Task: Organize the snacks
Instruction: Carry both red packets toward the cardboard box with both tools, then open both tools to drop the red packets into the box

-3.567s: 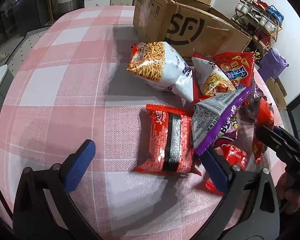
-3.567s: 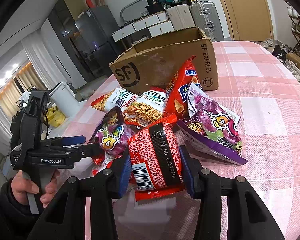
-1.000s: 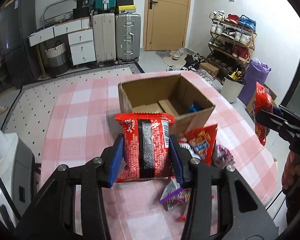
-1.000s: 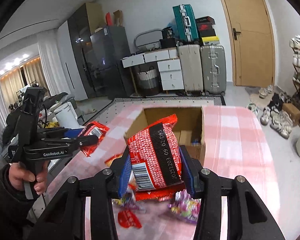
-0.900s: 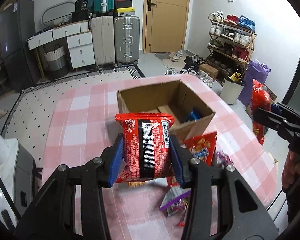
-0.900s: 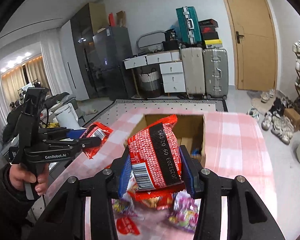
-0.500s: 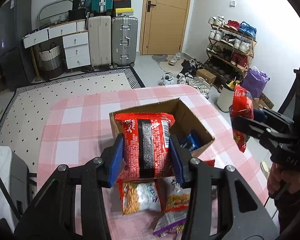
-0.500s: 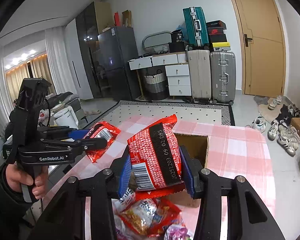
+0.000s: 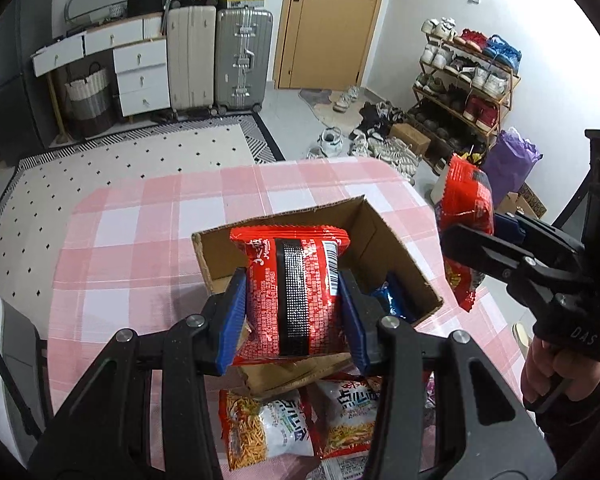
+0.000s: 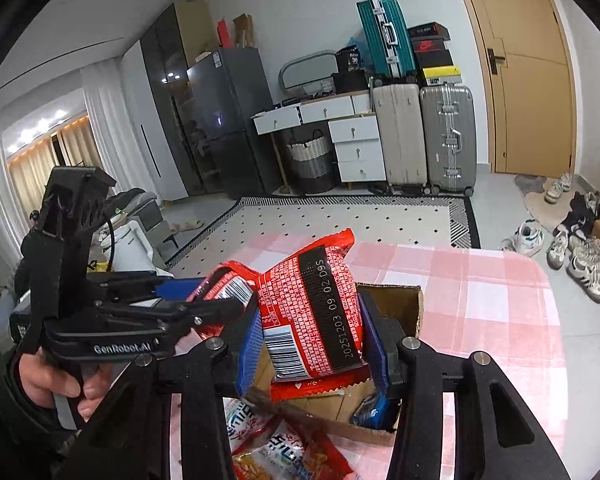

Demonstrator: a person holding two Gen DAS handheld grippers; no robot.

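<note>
Each tool pinches a red noodle packet: the left tool (image 9: 296, 312) holds its packet (image 9: 294, 292) at frame centre above the open cardboard box (image 9: 396, 240), and the right tool (image 10: 312, 344) holds the other packet (image 10: 316, 312). A blue packet (image 9: 392, 300) lies inside; snack bags (image 9: 268, 432) crowd the checked counter (image 9: 140, 240) below.

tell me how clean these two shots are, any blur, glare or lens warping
Left wrist view: sharp on the red packet and cardboard box; fisheye bows the room, with black vignette corners. Right wrist view: date print on its red packet is legible; strong barrel distortion, bright lights far left, no glare on the packets.
</note>
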